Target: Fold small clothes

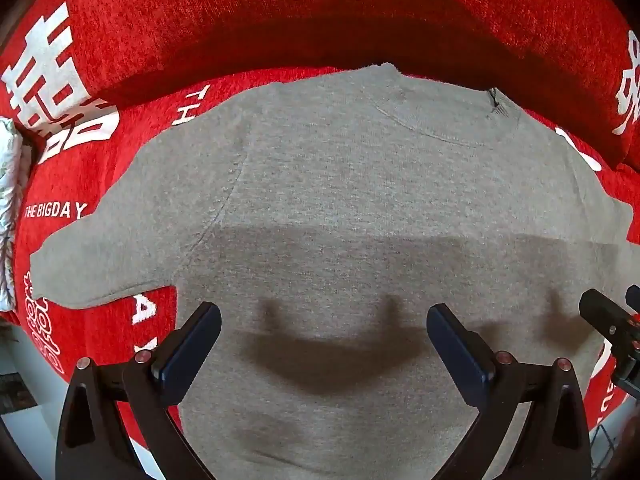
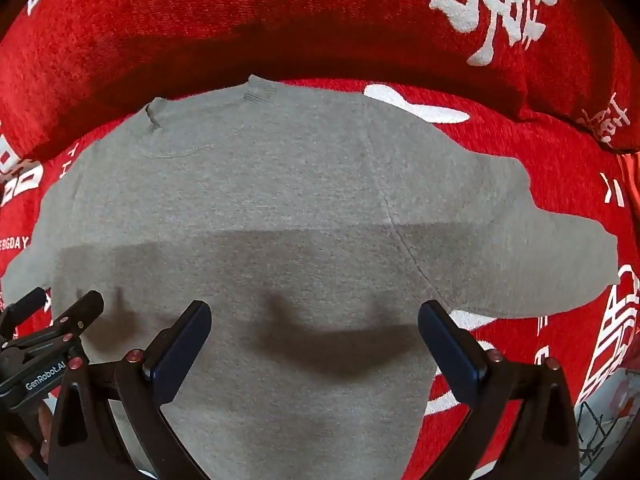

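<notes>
A small grey sweater (image 1: 340, 200) lies flat on a red sofa seat, collar toward the backrest, both sleeves spread out to the sides. It also shows in the right wrist view (image 2: 280, 208). My left gripper (image 1: 324, 320) is open and empty, hovering above the sweater's lower body. My right gripper (image 2: 314, 316) is open and empty too, over the sweater's lower right part. The right gripper shows at the right edge of the left wrist view (image 1: 612, 320); the left gripper shows at the left edge of the right wrist view (image 2: 60, 320).
The red sofa cover (image 1: 100, 184) carries white lettering and characters. The red backrest cushion (image 1: 320, 12) rises just behind the collar. A white patterned cloth (image 1: 10, 208) sits at the far left edge. The sofa's front edge is below the grippers.
</notes>
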`<action>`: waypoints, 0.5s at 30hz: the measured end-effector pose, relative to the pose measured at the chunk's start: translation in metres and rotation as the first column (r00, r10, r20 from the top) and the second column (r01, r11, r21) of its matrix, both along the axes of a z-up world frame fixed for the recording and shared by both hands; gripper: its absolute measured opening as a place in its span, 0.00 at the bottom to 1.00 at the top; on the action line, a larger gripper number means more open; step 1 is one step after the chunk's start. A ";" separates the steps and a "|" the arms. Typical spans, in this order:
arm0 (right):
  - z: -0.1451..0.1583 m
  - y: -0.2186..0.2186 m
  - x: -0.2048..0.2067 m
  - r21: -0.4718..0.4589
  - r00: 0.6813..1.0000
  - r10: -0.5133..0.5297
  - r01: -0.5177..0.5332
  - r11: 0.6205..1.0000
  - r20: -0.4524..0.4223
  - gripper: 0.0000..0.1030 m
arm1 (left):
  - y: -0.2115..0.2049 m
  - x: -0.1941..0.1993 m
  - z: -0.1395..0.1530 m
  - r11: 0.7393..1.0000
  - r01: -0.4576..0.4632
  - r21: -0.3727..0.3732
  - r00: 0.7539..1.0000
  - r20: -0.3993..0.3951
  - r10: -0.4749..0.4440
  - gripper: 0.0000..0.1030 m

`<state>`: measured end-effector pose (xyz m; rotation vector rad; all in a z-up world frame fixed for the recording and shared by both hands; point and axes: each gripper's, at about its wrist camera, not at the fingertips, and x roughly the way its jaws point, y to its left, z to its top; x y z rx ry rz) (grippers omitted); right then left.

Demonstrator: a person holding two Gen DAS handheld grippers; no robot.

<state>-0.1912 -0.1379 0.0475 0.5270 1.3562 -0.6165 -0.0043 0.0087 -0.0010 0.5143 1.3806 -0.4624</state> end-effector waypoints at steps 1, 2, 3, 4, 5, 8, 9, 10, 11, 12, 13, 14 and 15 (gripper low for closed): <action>0.000 0.000 0.000 -0.001 1.000 0.001 -0.001 1.000 0.000 1.00 | 0.000 0.000 0.000 1.000 0.001 -0.001 1.000 0.001 -0.001 1.00; 0.000 0.000 0.000 -0.003 1.000 0.001 -0.001 1.000 -0.001 1.00 | 0.000 0.000 0.000 1.000 0.002 -0.001 1.000 0.002 -0.002 1.00; 0.001 0.000 -0.001 -0.003 1.000 0.001 -0.001 1.000 -0.001 1.00 | 0.000 0.000 0.000 1.000 0.003 -0.001 1.000 0.004 -0.003 1.00; 0.001 0.000 -0.001 -0.003 1.000 0.001 -0.001 1.000 -0.002 1.00 | 0.000 -0.001 0.000 1.000 0.005 -0.001 1.000 0.005 -0.005 1.00; 0.001 0.000 -0.001 -0.003 1.000 0.001 -0.001 1.000 -0.002 1.00 | 0.000 -0.001 0.000 1.000 0.004 0.000 1.000 0.007 -0.004 1.00; 0.001 0.000 -0.002 -0.008 1.000 0.004 -0.004 1.000 -0.006 1.00 | 0.000 0.000 0.002 1.000 0.001 -0.002 1.000 0.008 -0.001 1.00; 0.001 -0.001 -0.003 -0.012 1.000 0.004 -0.004 1.000 -0.008 1.00 | 0.000 0.000 0.001 1.000 -0.001 -0.003 1.000 0.007 0.001 1.00; 0.001 -0.003 -0.005 -0.031 1.000 0.006 -0.006 0.999 -0.019 1.00 | 0.001 0.000 0.002 1.000 -0.002 -0.003 1.000 0.008 0.002 1.00; 0.002 -0.003 -0.008 -0.031 1.000 0.006 -0.006 1.000 -0.018 1.00 | 0.001 0.001 0.002 1.000 -0.003 -0.003 1.000 0.008 0.003 1.00; 0.000 -0.003 -0.005 0.008 1.000 0.004 -0.004 1.000 0.005 1.00 | 0.001 0.001 0.002 1.000 -0.004 -0.003 1.000 0.009 0.004 1.00; 0.001 -0.002 -0.006 0.008 1.000 0.005 -0.005 1.000 0.006 1.00 | 0.001 0.001 0.002 1.000 -0.005 -0.003 1.000 0.009 0.005 1.00; 0.001 -0.002 -0.006 0.009 1.000 0.005 -0.005 1.000 0.006 1.00 | 0.001 0.001 0.002 1.000 -0.006 -0.003 1.000 0.009 0.006 1.00; 0.001 -0.001 -0.005 0.010 1.000 0.004 -0.004 1.000 0.005 1.00 | 0.002 0.001 0.003 1.000 -0.004 -0.004 1.000 0.009 0.004 1.00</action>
